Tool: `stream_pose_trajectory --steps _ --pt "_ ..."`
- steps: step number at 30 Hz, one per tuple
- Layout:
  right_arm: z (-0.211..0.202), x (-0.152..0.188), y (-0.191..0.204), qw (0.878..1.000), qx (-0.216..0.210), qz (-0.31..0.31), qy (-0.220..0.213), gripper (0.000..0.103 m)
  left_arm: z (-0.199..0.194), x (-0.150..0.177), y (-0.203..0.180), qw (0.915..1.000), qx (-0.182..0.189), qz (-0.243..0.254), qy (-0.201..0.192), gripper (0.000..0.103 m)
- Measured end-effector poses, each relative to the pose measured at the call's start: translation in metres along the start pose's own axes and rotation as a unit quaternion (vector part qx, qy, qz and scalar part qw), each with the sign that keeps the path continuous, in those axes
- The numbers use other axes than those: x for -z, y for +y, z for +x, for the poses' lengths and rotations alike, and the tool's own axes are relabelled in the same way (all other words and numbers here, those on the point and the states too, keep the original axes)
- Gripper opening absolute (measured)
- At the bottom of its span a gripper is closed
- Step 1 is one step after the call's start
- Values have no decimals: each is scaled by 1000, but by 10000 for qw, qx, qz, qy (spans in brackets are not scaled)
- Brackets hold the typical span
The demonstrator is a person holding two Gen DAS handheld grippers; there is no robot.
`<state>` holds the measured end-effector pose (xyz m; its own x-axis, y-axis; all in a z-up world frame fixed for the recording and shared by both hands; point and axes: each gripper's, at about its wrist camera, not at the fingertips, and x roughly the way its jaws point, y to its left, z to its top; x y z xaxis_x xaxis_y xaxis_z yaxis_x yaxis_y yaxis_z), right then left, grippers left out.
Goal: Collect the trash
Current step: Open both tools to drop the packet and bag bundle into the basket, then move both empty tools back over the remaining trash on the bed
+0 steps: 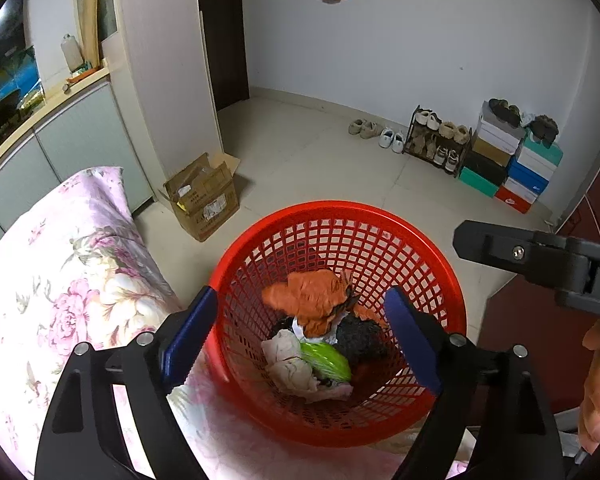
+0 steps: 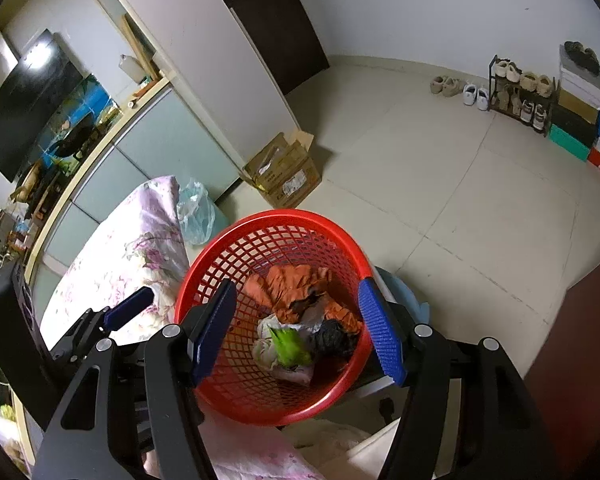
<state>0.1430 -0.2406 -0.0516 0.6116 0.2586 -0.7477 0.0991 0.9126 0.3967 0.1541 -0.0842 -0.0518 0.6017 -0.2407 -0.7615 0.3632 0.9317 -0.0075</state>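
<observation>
Pale tiled floor (image 1: 320, 152) runs to a white far wall, with a low dark shoe rack (image 1: 436, 140) and a stack of coloured shoe boxes (image 1: 512, 160) at far right, and an open brown cardboard box (image 1: 204, 200) against a tall white cabinet at left. Pink floral bedding (image 1: 68, 272) fills the near left. Red round plastic lattice basket (image 1: 340, 216) sits at the near centre, touching the bedding's edge. Inside it: crumpled orange wrapper (image 1: 308, 292) on top toward the far side, bright green crumpled packet (image 1: 326, 360) lower, pale crumpled paper (image 1: 288, 364) to its left, black crumpled bag (image 1: 360, 336) to its right. Left gripper (image 1: 300, 340) hangs over the basket, blue pads spread wide, one outside the left rim and one over the right inner wall, nothing between them but the basket's contents below. Right gripper (image 2: 296, 328) points down into the same basket, jaws partly apart, empty; its left pad is over the mesh inside, its right pad near the right rim. Thin bluish plastic bag (image 2: 196, 212) lies at the bedding's far end, in the right wrist view only. A hand (image 1: 598, 380) shows at the near right edge.
</observation>
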Motion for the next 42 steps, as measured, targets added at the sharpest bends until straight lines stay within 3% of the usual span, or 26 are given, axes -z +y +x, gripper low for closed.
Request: stream_pose_trajectory --steps 16,26,29,36,42 --pt "-16 20 14 9996 1 -188 -202 61 -92 6 56 9957 -373 -613 -587 82" --pt "-4 50 60 9964 -300 -795 53 61 -124 57 81 9919 -701 -981 -410 82" --pt "3 61 74 9945 -431 -931 207 61 -138 78 99 9876 -876 -1261 -336 82" --pt "6 78 99 9903 -648 -1176 369 61 -177 128 158 9684 -1431 -2026 -236 82" --pt "5 89 118 9862 -787 -1382 463 61 -189 172 181 9573 -1451 -2500 -94 82"
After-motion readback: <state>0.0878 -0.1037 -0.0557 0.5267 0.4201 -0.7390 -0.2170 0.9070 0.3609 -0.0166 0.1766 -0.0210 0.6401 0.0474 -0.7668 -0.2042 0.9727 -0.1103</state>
